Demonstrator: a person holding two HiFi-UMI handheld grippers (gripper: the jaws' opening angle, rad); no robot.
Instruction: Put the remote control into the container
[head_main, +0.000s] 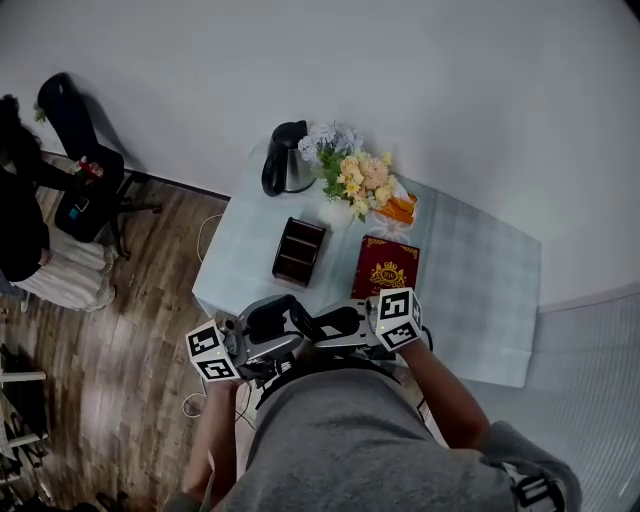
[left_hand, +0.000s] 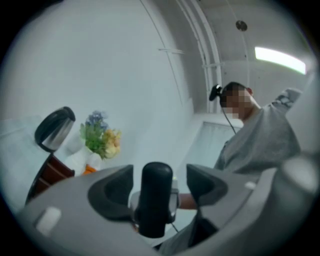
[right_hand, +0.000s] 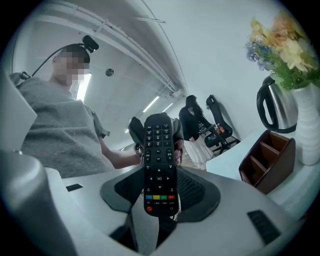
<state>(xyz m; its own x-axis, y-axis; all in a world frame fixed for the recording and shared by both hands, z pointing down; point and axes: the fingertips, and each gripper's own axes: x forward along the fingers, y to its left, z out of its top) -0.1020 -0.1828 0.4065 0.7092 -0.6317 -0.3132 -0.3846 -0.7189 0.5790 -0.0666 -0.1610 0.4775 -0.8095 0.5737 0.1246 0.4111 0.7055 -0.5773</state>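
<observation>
A black remote control (right_hand: 160, 165) stands between the pads of my right gripper (right_hand: 160, 192), buttons facing the camera, and the pads press on its lower half. Its far end (left_hand: 155, 197) pokes between the jaws of my left gripper (left_hand: 156, 182), which stand open with a gap on each side. In the head view both grippers are held close to the body at the table's near edge, left gripper (head_main: 262, 340) facing right gripper (head_main: 345, 325). The container, a dark brown wooden box with compartments (head_main: 299, 251), sits on the table beyond them and also shows as the box (right_hand: 267, 160) in the right gripper view.
On the pale-clothed table (head_main: 470, 290) stand a black kettle (head_main: 284, 160), a white vase of flowers (head_main: 350, 175) and a red book (head_main: 385, 268). At the far left, on the wooden floor, are an office chair (head_main: 85, 170) and another person (head_main: 20, 200).
</observation>
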